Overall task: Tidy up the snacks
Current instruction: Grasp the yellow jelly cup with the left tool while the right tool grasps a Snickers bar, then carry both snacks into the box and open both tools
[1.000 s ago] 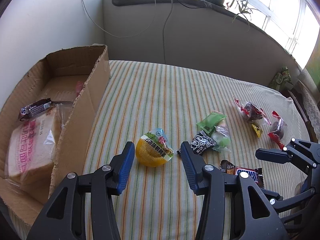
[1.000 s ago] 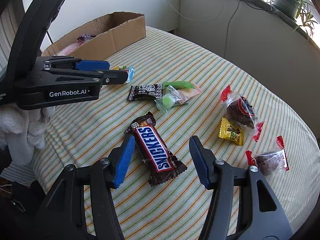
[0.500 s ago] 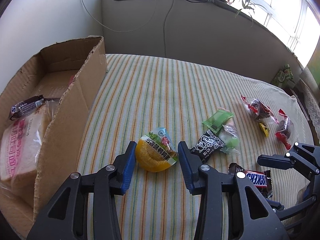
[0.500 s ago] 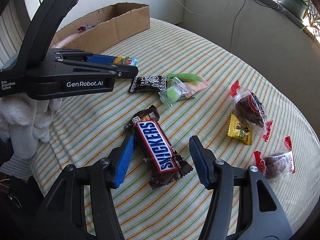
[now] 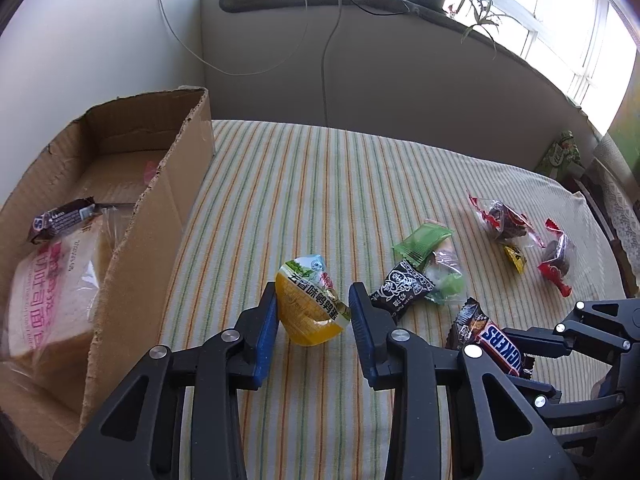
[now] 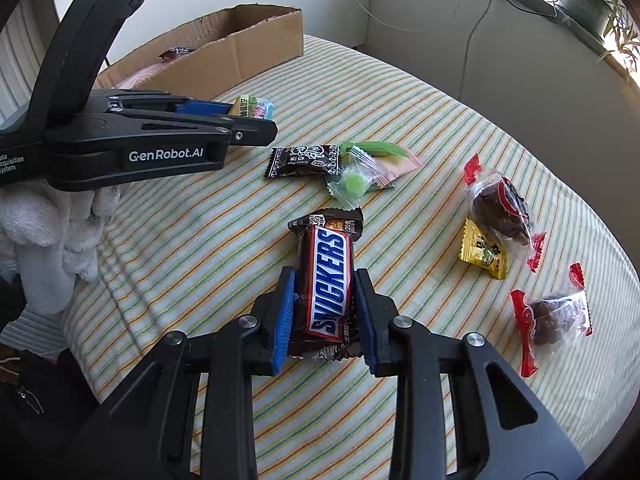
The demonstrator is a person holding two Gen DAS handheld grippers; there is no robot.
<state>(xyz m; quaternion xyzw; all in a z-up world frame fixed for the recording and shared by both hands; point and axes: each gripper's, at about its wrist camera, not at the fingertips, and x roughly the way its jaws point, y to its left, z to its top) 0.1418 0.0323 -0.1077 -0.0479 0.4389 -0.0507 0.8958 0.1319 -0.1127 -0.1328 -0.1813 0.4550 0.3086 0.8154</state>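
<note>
While the left gripper [image 5: 312, 316] sat on the striped tablecloth [image 5: 320, 184] beside the cardboard box [image 5: 160, 216], its blue pads pressed both sides of the yellow jelly cup [image 5: 310, 308]. The right gripper [image 6: 325, 312] was clamped on the Snickers bar [image 6: 329, 280], near the loose candies.

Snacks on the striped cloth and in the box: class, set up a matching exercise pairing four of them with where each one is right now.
Column 1:
1. Snickers bar
2. yellow jelly cup
3. sliced bread bag
4. black candy wrapper

Column 2:
A. inside the cardboard box
B. between the right gripper fingers
C. loose on the cloth beside a green candy
D. between the left gripper fingers

Pairs: 1-B, 2-D, 3-A, 4-C
</note>
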